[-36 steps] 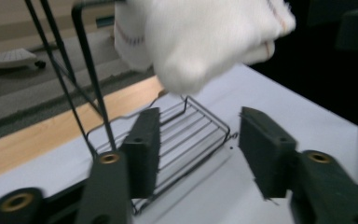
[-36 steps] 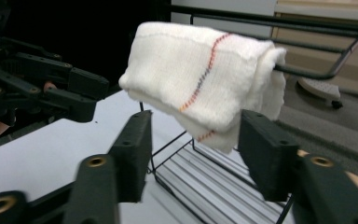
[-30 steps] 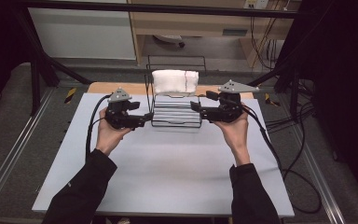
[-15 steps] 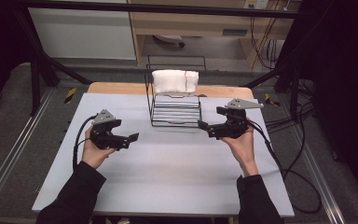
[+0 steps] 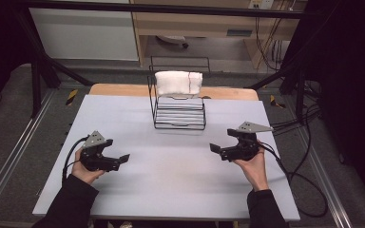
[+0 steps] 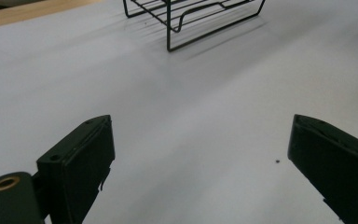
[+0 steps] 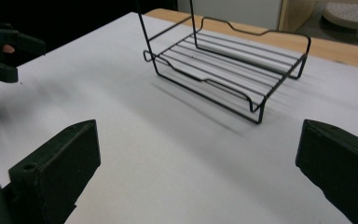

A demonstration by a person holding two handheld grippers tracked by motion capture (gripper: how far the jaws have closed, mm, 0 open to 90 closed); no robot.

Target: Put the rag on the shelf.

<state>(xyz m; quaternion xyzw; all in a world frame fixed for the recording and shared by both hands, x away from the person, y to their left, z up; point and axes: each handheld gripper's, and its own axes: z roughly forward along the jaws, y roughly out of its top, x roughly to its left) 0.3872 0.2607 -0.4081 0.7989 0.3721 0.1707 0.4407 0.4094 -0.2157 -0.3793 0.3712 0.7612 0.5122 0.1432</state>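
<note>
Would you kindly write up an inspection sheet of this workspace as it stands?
Surface: pale grey table top, wooden strip at the far edge.
Job's things: black wire rack at centre far side; folded white cloth on its upper tier.
Clutter: nothing seen.
Grippers: left gripper and right gripper both open, empty, apart from the rack.
Cables: black cable trailing off the right edge.
Surroundings: dark frame, grey floor, cabinets behind.

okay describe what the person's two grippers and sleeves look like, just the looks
Both the left gripper and the right gripper are black handheld units with two flat, blocky black jaws. Each carries a grey three-cornered plate on top and trails a black cable. A brass-coloured ring sits at the base of one left jaw in the left gripper view. The person wears dark long sleeves.
</note>
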